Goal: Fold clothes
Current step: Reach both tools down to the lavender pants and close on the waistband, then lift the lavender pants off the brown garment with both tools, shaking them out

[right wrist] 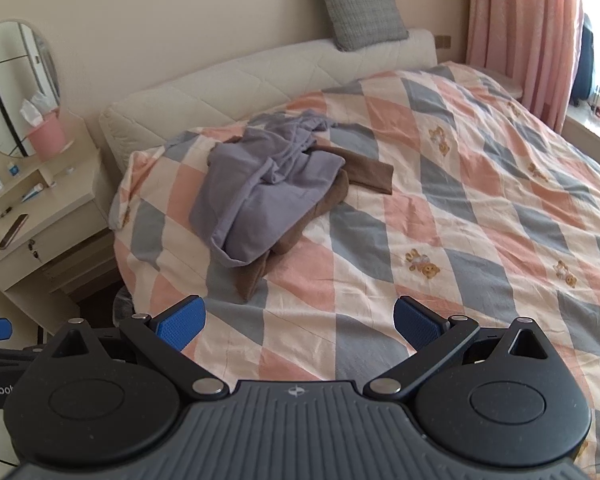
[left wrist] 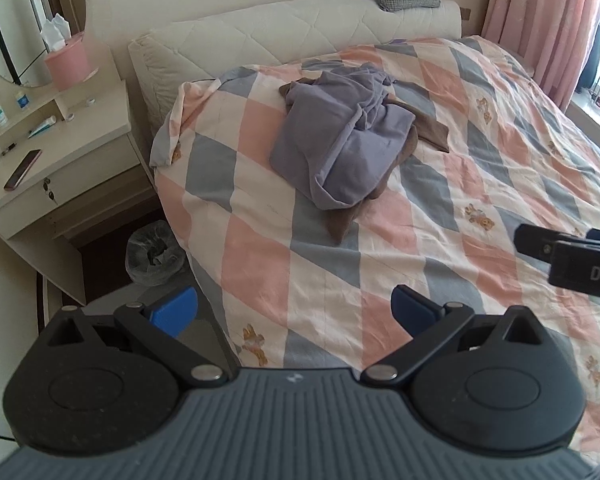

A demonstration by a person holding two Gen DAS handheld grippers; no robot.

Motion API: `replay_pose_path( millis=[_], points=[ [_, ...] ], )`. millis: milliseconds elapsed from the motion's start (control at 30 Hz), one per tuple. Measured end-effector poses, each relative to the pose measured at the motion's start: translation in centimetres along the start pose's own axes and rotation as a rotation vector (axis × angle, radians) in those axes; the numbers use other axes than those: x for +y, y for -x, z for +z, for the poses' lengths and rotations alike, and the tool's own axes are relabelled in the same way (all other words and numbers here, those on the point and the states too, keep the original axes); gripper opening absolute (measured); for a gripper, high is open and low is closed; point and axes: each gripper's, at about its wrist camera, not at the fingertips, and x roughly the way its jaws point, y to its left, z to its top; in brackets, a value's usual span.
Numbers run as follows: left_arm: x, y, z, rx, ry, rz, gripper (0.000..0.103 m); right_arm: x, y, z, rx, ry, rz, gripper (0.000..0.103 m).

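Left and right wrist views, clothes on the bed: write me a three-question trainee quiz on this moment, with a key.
1. True or false: the purple garment lies on top of the brown garment.
2. Multiple choice: the left gripper and right gripper are A) both open and holding nothing, B) both shut on cloth, C) one open, one shut.
3. Short answer: what lies flat on the bedside table, near its front edge?

Key
1. True: brown cloth shows only at the heap's edges, under the purple.
2. A: the jaws of both stand wide apart over the checked quilt, short of the heap.
3. A phone.
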Motion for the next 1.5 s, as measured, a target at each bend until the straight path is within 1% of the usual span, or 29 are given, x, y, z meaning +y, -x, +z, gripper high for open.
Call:
replay_pose_path(
  millis=[167, 267, 400, 500, 633, 733, 767, 800, 833, 867, 900, 933, 967, 1000, 1033, 1167, 1333, 1400, 1467, 1500],
  points=[
    [0.5, -5.7, 2.1, 0.096, -0.005, -0.05, 0.102, -1.0, -4.5, 1.1, 0.043, -0.049, -0.032, 0.103],
    [0.0, -9.3, 3.9, 0.154, -0.08, -0.069, 0.102, -1.6, -7.7, 2.0, 0.071, -0.095, -0.028, 0.103],
    [0.0, -14.4, 6.8, 0.172, -0.113, -0.107, 0.102, -2.0, -12.5, 3.5, 0.118, -0.134, -0.022, 0.103],
    [-0.4, -17.9, 9.0, 0.154, -0.15, -0.116, 0.101, -2.4, -16.1, 4.9, 0.145, -0.191, -0.015, 0.103],
    [-2.1, -22.2, 11.8, 0.093, -0.262, -0.106, 0.099, -3.0, -20.7, 6.9, 0.171, -0.256, -0.022, 0.103],
    [-3.2, -25.5, 13.6, 0.073, -0.31, -0.129, 0.088, -3.6, -23.9, 8.8, 0.155, -0.279, -0.021, 0.103],
    [-3.5, -26.6, 14.1, 0.071, -0.318, -0.142, 0.081, -3.8, -24.8, 9.4, 0.144, -0.287, -0.02, 0.102],
    [-3.8, -27.6, 14.5, 0.073, -0.325, -0.153, 0.075, -4.0, -25.9, 10.1, 0.133, -0.295, -0.018, 0.1],
    [-4.1, -28.7, 14.9, 0.079, -0.331, -0.154, 0.072, -4.3, -27.0, 10.9, 0.12, -0.302, -0.014, 0.094],
    [-4.3, -29.7, 15.3, 0.084, -0.335, -0.154, 0.066, -4.5, -28.0, 11.6, 0.104, -0.305, -0.005, 0.09],
    [-4.3, -30.5, 15.7, 0.085, -0.334, -0.158, 0.058, -4.9, -29.0, 12.3, 0.086, -0.31, 0.005, 0.08],
    [-4.1, -31.2, 16.0, 0.083, -0.327, -0.167, 0.054, -5.3, -30.1, 13.0, 0.074, -0.316, 0.019, 0.072],
    [-4.0, -31.9, 16.3, 0.082, -0.318, -0.179, 0.048, -5.7, -31.2, 13.6, 0.063, -0.326, 0.034, 0.068],
    [-3.9, -32.4, 16.5, 0.082, -0.311, -0.189, 0.047, -6.2, -32.4, 14.2, 0.055, -0.343, 0.045, 0.06],
    [-3.8, -33.0, 16.7, 0.085, -0.306, -0.198, 0.047, -6.7, -33.7, 14.7, 0.056, -0.368, 0.057, 0.056],
    [-3.6, -34.7, 17.3, 0.114, -0.286, -0.222, 0.052, -8.6, -38.5, 16.2, 0.048, -0.488, 0.101, 0.056],
    [-3.3, -35.1, 17.6, 0.128, -0.272, -0.258, 0.052, -10.5, -43.1, 16.4, 0.065, -0.608, 0.093, 0.056],
    [-3.2, -34.9, 17.8, 0.13, -0.258, -0.285, 0.054, -11.0, -44.5, 16.2, 0.077, -0.651, 0.1, 0.055],
    [-3.1, -34.8, 18.0, 0.131, -0.243, -0.314, 0.055, -11.6, -45.5, 16.0, 0.086, -0.687, 0.115, 0.046],
    [-3.2, -34.8, 18.1, 0.13, -0.244, -0.324, 0.055, -11.7, -45.8, 15.9, 0.087, -0.694, 0.137, 0.034]
  ],
)
